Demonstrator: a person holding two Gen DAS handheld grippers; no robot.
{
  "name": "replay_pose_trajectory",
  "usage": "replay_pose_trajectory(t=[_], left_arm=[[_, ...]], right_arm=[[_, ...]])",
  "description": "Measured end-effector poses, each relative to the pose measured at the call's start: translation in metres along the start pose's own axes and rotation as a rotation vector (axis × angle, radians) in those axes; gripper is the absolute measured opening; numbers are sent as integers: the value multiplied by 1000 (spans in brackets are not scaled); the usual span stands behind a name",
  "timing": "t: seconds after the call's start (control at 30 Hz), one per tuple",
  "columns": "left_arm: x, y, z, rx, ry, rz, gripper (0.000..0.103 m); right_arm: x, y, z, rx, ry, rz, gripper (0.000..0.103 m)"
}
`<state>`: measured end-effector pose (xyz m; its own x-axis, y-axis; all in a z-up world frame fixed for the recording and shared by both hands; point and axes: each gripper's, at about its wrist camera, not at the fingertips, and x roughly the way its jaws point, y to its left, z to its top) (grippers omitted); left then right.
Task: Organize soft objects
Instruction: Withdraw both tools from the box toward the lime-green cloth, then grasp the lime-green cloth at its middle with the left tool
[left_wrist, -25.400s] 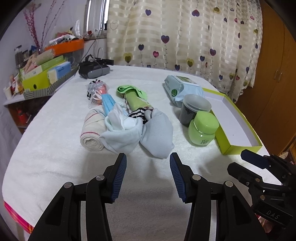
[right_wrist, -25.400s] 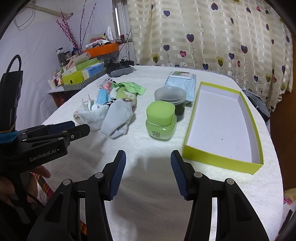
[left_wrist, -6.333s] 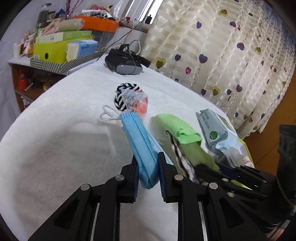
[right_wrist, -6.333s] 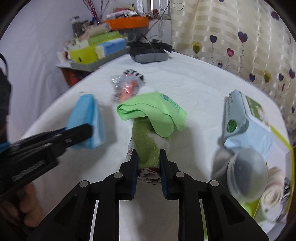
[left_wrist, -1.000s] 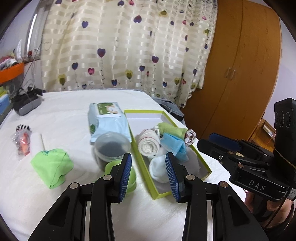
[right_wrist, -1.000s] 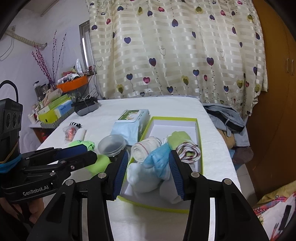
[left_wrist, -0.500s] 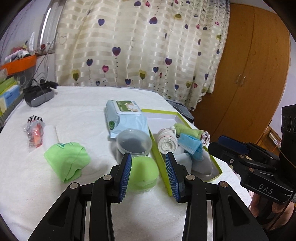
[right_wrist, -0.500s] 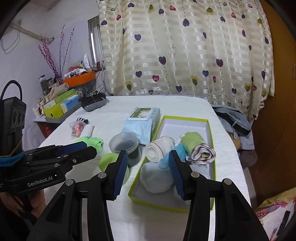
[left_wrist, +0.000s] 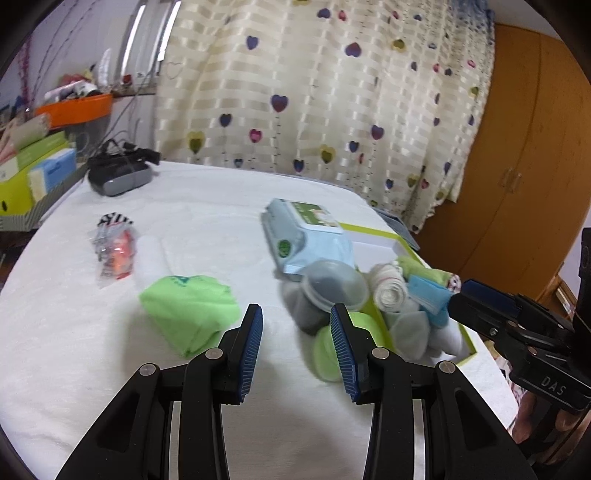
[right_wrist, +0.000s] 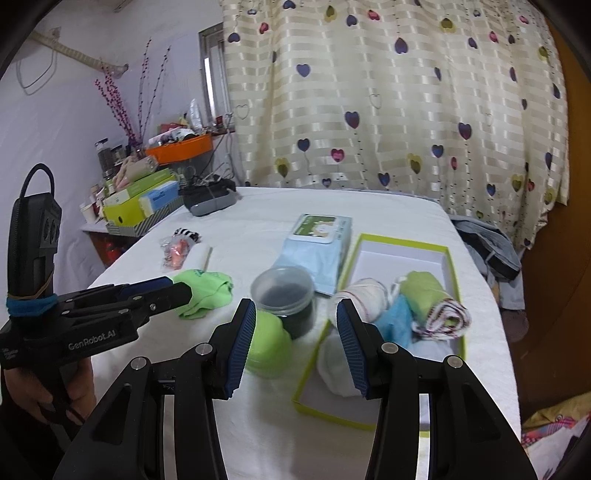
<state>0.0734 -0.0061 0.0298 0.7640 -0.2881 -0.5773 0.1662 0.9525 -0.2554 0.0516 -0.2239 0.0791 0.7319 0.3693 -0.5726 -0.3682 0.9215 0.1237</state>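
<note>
Mid-task: my box (right_wrist: 452, 273) at right holds rolled cloths, green cloth (left_wrist: 188, 314) at left-centre remains; my left gripper (left_wrist: 295, 334) and right gripper (right_wrist: 295, 338) gape empty.

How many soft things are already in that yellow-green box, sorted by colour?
White: 2 (rolled cloth, white sock)
Pale grey: 1 (pale sock)
Blue: 1 (blue mask)
Green: 1 (green roll)
Total: 5

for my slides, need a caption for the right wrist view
Open right gripper above a green-rimmed box of rolled soft items; green cloth lies outside on the table.
</note>
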Motion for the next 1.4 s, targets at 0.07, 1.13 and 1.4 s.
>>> replay_pose_trajectory(t=[0.07,1.13,1.4], left_arm=[[1,7,1,-13,0,14,38],[99,69,-4,-72,180,270,56],[89,81,-5,-93,164,314,3]], right_arm=[[4,5,2,-10,4,11,47],[52,22,22,-50,33,94,47],[54,21,21,-42,35,98,47]])
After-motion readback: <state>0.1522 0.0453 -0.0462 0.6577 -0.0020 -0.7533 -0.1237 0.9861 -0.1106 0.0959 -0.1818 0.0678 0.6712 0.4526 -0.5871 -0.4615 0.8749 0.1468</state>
